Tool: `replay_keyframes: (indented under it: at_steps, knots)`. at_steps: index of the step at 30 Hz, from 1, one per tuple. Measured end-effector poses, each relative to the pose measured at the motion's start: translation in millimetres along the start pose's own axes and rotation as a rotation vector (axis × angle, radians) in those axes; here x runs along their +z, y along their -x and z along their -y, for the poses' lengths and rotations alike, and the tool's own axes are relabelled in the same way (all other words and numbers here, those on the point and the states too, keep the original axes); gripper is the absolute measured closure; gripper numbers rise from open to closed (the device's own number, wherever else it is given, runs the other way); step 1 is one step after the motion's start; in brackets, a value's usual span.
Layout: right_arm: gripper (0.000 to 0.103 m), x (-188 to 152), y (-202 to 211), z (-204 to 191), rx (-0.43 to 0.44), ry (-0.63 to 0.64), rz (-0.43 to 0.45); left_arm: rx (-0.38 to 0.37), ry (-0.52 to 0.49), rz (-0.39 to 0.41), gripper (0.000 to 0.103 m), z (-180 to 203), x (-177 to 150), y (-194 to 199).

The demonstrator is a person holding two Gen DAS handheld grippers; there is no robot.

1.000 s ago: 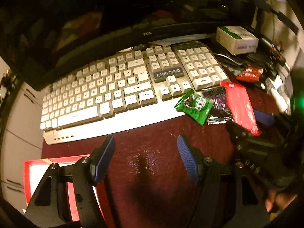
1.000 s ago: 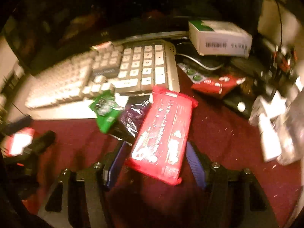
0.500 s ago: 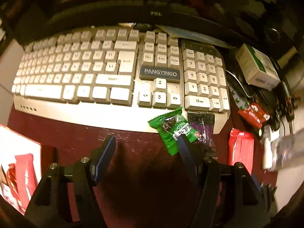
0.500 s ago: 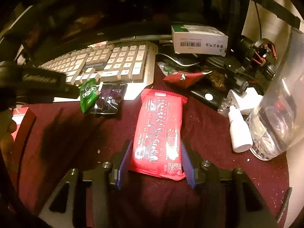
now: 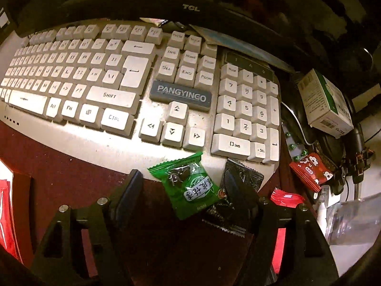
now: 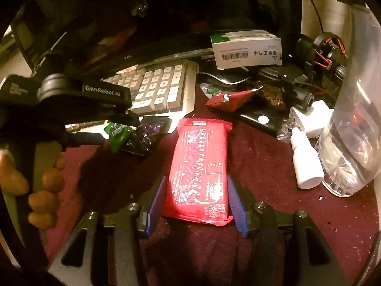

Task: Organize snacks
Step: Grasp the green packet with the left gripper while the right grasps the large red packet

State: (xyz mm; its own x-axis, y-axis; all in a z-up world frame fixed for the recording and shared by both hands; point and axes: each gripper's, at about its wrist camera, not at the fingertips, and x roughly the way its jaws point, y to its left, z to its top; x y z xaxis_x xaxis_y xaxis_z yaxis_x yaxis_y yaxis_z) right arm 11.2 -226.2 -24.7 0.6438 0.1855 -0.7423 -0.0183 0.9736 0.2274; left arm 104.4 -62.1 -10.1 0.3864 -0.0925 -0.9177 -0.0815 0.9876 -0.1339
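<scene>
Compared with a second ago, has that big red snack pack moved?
Yes. The red pack, which leaned over the dark packet near the keyboard, now lies apart, straight between the right claw.

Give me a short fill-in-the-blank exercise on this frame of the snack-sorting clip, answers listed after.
1. The long red snack packet lies between the two fingers of the ____ gripper.
2. The green candy wrapper lies partly on the front edge of the ____.
3. Right beside the green candy wrapper, on its side toward the red packet, lies a ____ wrapper.
4. The white dropper bottle lies beside a clear plastic ____.

Missing words: right; keyboard; black; bottle
</scene>
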Motion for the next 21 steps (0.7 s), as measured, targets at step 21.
replay_keyframes:
  at_steps: [21]
  knots:
    - [0.054,-3,5,-2,0.027,-0.048,-0.008,-0.102,-0.223,-0.011,0.071,-48,-53,30]
